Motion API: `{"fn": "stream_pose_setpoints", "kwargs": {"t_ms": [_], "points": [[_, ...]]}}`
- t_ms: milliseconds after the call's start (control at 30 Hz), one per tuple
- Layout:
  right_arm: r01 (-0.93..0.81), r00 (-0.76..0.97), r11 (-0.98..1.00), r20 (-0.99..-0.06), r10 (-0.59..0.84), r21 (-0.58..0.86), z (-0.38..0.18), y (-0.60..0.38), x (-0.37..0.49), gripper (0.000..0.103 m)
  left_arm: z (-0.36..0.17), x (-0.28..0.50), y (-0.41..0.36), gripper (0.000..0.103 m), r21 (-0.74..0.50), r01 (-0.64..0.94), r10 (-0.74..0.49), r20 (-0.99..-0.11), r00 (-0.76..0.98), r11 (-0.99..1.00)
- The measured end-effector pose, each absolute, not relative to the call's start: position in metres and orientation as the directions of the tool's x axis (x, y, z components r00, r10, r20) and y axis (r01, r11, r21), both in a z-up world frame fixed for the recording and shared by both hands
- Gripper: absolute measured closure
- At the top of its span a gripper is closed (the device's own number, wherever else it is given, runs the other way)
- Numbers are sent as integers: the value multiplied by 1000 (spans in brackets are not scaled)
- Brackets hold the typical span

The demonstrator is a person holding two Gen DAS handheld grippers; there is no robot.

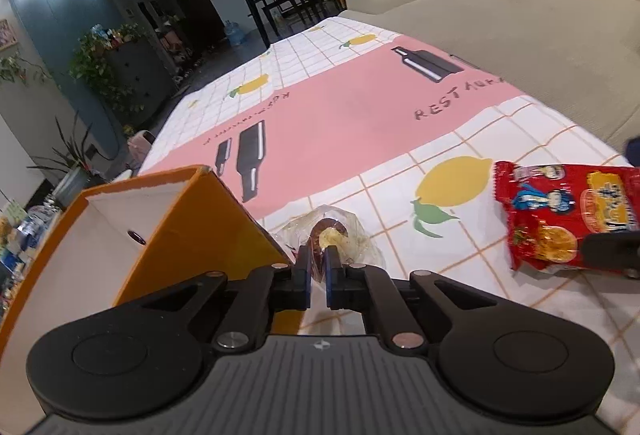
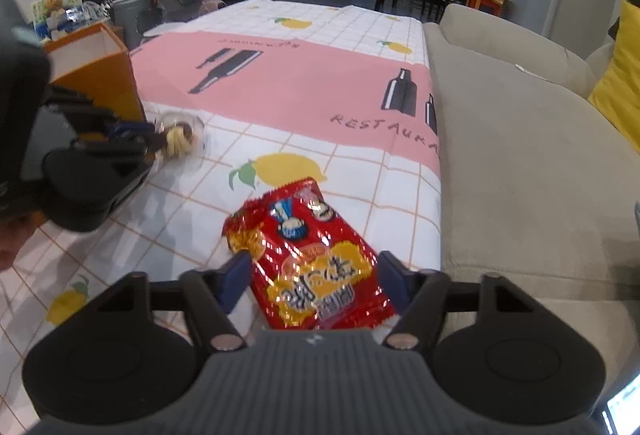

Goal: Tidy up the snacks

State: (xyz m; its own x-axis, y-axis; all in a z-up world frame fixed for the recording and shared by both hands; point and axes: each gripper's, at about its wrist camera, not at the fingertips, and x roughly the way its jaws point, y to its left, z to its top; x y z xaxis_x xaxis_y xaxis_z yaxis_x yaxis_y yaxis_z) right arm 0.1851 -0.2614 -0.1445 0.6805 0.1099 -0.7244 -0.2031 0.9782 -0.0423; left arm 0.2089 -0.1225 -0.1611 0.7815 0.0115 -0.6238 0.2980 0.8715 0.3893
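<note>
My left gripper (image 1: pixel 317 262) is shut on a clear-wrapped pastry (image 1: pixel 334 235), beside the orange box (image 1: pixel 132 219) with a white inside. The right wrist view shows the left gripper (image 2: pixel 158 139) holding the pastry (image 2: pixel 180 139) just above the tablecloth next to the box (image 2: pixel 96 71). My right gripper (image 2: pixel 314 275) is open, its fingers on either side of a red snack packet (image 2: pixel 312 255) lying flat on the cloth. The packet also shows at the right in the left wrist view (image 1: pixel 560 215).
The table carries a pink and white lemon-print cloth (image 1: pixel 360 115). A beige sofa (image 2: pixel 520 155) with a yellow cushion (image 2: pixel 624 75) runs along the table's right edge. Plants and a dark dining table stand beyond the far end.
</note>
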Motion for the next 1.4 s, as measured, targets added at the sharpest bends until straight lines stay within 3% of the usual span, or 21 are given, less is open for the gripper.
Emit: {"fn": "stream_pose_setpoints", "kwargs": {"t_ms": [100,367,433,833,967,1100,1400], "points": [[-219,680,975,-722,129,-31,-147,-262,193,9,-157,202,-120,98,353,316,-16,-645,764,881],[-211,630,977,-759,165,37,-166,-269,205,8,-149,182,-113,98,270,333,-61,-688,723,904],[-231,629,972,-758,171,28,-165,-265,203,14,-147,177,-111,98,252,335,-71,-696,715,908],[-224,565,974,-810,158,33,-158,-249,170,75,-141,141,-93,98,189,339,-93,-741,666,922],[-206,558,977,-815,159,50,-155,-246,156,89,-139,130,-86,98,174,331,-93,-748,657,928],[-208,543,976,-823,166,60,-150,-241,144,96,-137,122,-80,98,153,327,-101,-758,644,933],[-157,433,986,-893,124,61,-137,-231,100,97,-129,104,-59,98,58,342,-162,-799,580,938]]}}
